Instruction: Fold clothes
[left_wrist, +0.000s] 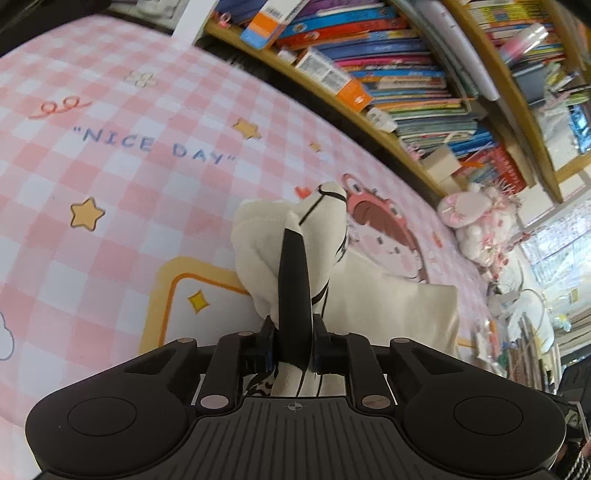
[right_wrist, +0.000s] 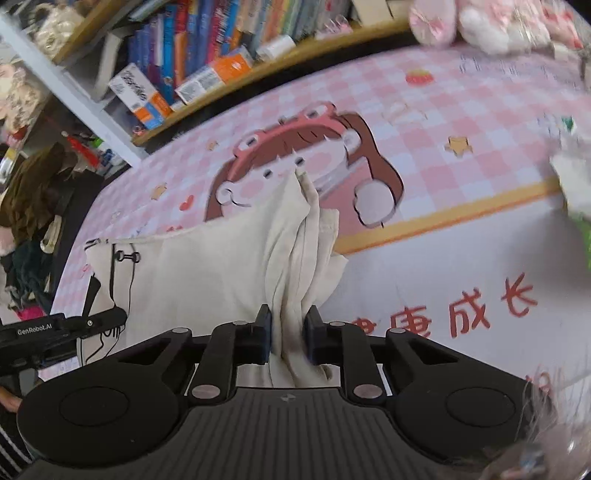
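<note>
The left gripper (left_wrist: 293, 332) pinches a bunched corner of the cream garment (left_wrist: 388, 306), its own view hiding the spread cloth behind the bunch; the right gripper (right_wrist: 287, 334) clamps another gathered fold, and only its view shows the garment (right_wrist: 207, 273) lying flat across the pink checked bedsheet (right_wrist: 461, 110), bookshelf (right_wrist: 207, 55) beyond.

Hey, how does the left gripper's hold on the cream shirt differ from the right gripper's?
The left gripper clamps a bunch of the cream shirt that carries black line print, and it stands up in a rounded lump. The right gripper clamps plain cream folds that fan out toward the checked bedsheet. A black strip runs up through the left bunch; none shows in the right. Both are shut on the same shirt.
</note>
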